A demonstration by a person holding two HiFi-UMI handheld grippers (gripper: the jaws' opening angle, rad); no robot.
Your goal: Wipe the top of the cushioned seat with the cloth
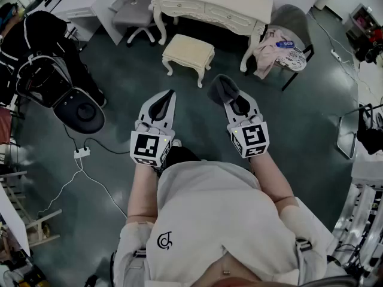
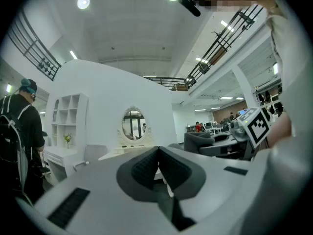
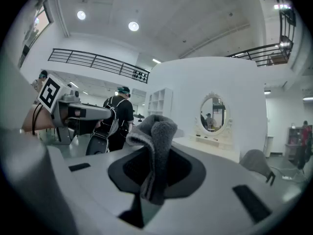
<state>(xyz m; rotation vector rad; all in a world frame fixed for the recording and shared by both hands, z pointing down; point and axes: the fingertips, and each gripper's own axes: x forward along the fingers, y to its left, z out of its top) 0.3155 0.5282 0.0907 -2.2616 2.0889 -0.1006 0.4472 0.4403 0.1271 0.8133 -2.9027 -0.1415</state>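
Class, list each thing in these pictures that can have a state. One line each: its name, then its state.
left gripper: shut, nothing between its jaws.
right gripper: shut on the cloth.
cloth: bunched, pinched between the jaws, off the seat.
cushioned seat: upright on the floor, top bare, neither gripper touching it.

The cloth point(image 3: 155, 131) is plain mid-grey. The cushioned seat point(image 1: 188, 51) is cream all over, top and carved legs alike, the same cream as the dressing table point(image 1: 209, 5). The left hand-held gripper point(image 1: 170, 97) and right hand-held gripper point(image 1: 233, 103) are pale grey-white with dark grey jaw pads and black-and-white square markers. The floor point(image 1: 197, 124) is dark grey-green. The person's shirt point(image 1: 215, 214) is white with a small dark emblem.
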